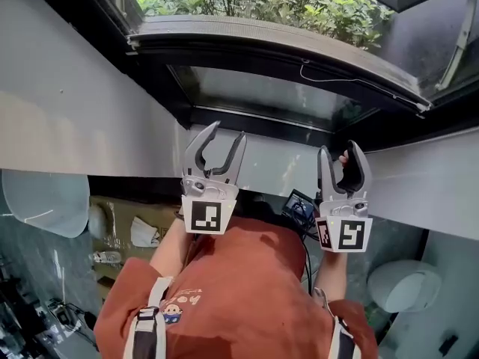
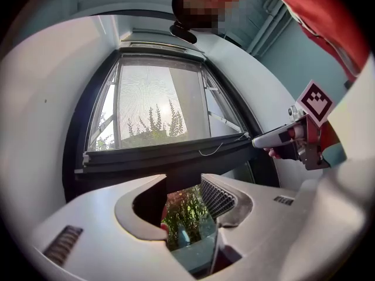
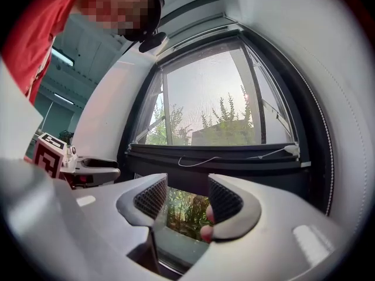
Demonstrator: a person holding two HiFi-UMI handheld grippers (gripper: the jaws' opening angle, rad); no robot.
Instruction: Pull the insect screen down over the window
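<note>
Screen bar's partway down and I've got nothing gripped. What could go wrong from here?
1. The left gripper and right gripper both have open, empty jaws short of the bar; unheld, it may ride back up.
2. A loose white cord droops along the bar; a jaw could snag it.
3. Pulling at one end only could tilt the bar and jam it.

Head view steeply down, left and right gripper views close, facing same window [image 2: 152,104]
</note>
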